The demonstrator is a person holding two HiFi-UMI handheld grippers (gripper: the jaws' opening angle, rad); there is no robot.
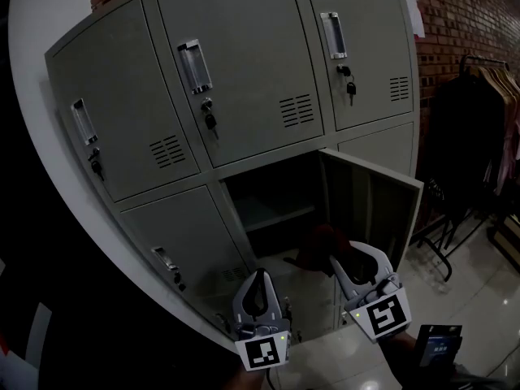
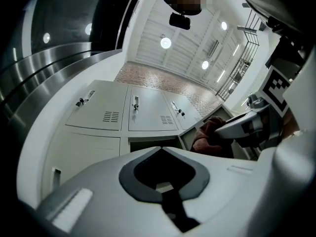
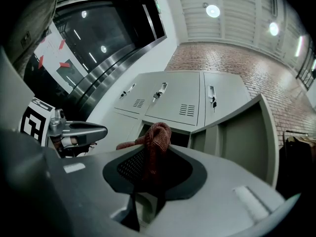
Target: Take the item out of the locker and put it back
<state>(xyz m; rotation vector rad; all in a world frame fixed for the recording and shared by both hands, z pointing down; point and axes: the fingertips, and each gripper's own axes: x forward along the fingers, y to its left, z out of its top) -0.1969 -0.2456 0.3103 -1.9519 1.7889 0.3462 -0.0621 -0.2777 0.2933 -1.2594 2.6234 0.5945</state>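
Note:
A dark red cloth point(image 1: 318, 249) hangs in front of the open grey locker point(image 1: 272, 187), just outside its mouth. My right gripper point(image 1: 341, 257) is shut on the cloth point(image 3: 154, 141), which bunches up above the jaws in the right gripper view. The locker door point(image 1: 375, 211) stands swung out to the right. My left gripper point(image 1: 260, 275) hangs lower left of the opening, shut with nothing between its jaws point(image 2: 161, 149). From the left gripper view, the cloth point(image 2: 208, 135) and the right gripper point(image 2: 245, 126) show at the right.
Closed locker doors with handles and keys point(image 1: 210, 120) surround the open one. Inside the locker is a shelf point(image 1: 280, 215). A clothes rack point(image 1: 486, 128) stands at the right on the tiled floor. A dark device point(image 1: 439, 344) sits at the bottom right.

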